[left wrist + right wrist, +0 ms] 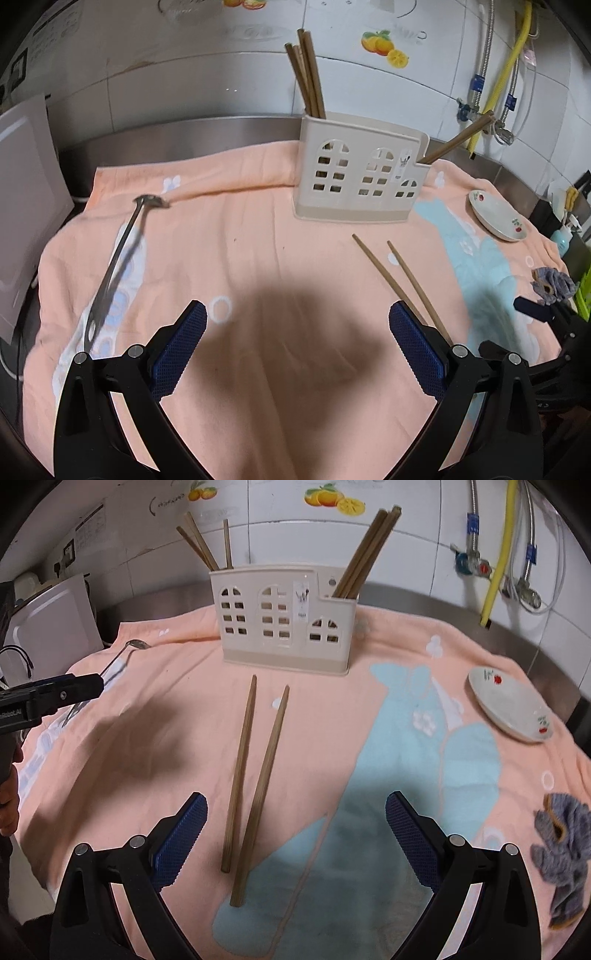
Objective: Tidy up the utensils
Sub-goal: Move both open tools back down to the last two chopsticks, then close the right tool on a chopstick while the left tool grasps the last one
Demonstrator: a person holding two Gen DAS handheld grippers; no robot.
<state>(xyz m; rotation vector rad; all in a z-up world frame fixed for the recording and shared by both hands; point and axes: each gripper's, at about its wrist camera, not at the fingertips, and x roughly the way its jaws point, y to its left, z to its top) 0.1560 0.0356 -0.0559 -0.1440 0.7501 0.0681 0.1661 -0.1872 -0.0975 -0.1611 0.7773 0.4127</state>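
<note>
The left gripper [297,347] hangs over the peach towel [251,236] with its blue-padded fingers [181,350] spread wide and nothing between them; its shadow falls on the cloth right below. The right gripper [295,830] is splayed just as wide, also empty, held over the place where the peach cloth meets a pale blue patch.

Two loose wooden chopsticks [255,775] lie on the towel just ahead of the right gripper's left finger, side by side, close at the near ends and spreading a little toward the far ends. From the left wrist view the same pair [402,284] runs up beside that gripper's right finger. Off to the left, a metal ladle [118,258] lies flat on the towel, its bowl pointing away toward the wall.

Farther back stands the cream utensil holder [284,624], cut with little arched windows, upright on the towel near the tiled wall [280,528]. Chopsticks already stand in it: a bunch [205,542] in the left compartment, another bunch [369,550] leaning out of the lower right one.

To the right a small white dish [513,705] with red cherry prints sits tilted on the cloth, and a grey-blue rag [565,853] lies crumpled at the near right edge. A white board [26,236] leans at the far left.
</note>
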